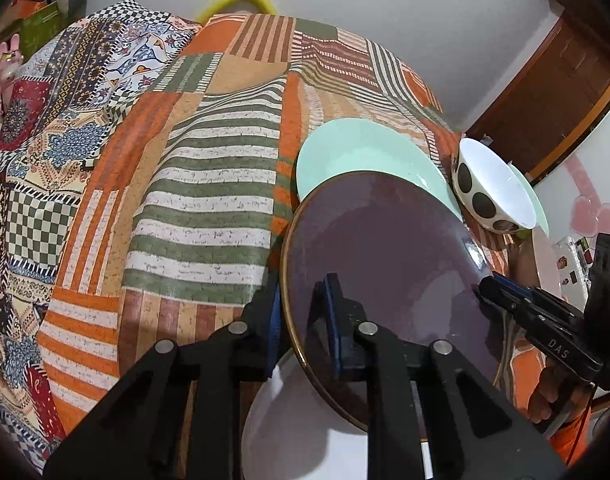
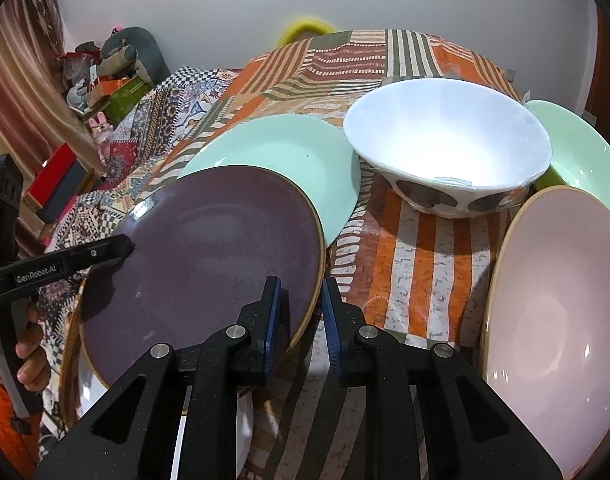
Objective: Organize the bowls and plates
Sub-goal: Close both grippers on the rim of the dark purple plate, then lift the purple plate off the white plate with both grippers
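A purple plate point(image 1: 385, 264) with a gold rim is held tilted above a white plate point(image 1: 305, 440). My left gripper point(image 1: 303, 320) is shut on the purple plate's left rim. My right gripper point(image 2: 301, 320) also pinches the purple plate point(image 2: 201, 264), at its right rim; it shows in the left wrist view point(image 1: 481, 288) too. A mint plate point(image 2: 289, 156) lies behind it. A white bowl point(image 2: 445, 148) with dark spots stands at the right.
A pink plate point(image 2: 553, 320) lies at the right front, a pale green plate point(image 2: 585, 160) behind it. The table wears a patchwork cloth point(image 1: 209, 184). Boxes and toys point(image 2: 105, 80) sit at the far left.
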Motion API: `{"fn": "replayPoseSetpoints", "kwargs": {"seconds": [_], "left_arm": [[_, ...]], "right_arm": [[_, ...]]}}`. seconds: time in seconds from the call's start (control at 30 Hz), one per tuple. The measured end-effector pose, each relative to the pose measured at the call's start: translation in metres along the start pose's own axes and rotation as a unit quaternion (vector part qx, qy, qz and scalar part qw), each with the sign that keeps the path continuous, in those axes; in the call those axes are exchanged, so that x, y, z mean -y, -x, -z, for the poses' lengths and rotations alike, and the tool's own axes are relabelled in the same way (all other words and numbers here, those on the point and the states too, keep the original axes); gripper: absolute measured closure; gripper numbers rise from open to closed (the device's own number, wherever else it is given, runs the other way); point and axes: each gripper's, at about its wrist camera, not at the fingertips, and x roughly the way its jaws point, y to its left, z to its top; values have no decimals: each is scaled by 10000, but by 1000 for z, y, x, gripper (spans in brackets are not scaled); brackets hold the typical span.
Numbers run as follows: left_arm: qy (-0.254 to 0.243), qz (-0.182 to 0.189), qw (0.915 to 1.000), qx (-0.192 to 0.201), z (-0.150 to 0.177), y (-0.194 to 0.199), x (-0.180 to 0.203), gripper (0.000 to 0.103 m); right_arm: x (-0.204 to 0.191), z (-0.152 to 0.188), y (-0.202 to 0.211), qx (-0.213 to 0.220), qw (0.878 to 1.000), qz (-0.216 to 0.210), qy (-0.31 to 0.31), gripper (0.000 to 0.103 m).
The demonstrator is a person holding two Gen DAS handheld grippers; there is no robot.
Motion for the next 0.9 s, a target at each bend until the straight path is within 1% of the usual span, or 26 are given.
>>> {"fn": "replayPoseSetpoints", "kwargs": {"seconds": [0.1,0.27,0.53,0.77,0.9], "left_arm": [[28,-57,10000,11,7,5,3,84],[201,-17,9998,43,19,16,5,84],[77,-89,9998,182,39,41,24,84],[22,63,9995,317,56,69,42,84],[-5,79,9993,358,66,82,53,84]], "right_arm": [[-2,4,3,29,10000,-26,-39,84],[-4,10,10,43,10000,-23,-61,84],[-3,19,23,36,9999,-29,-140,84],[0,29,49,207,9996,-58,-193,84],[-2,35,64,306,9994,-59,-179,84]]}}
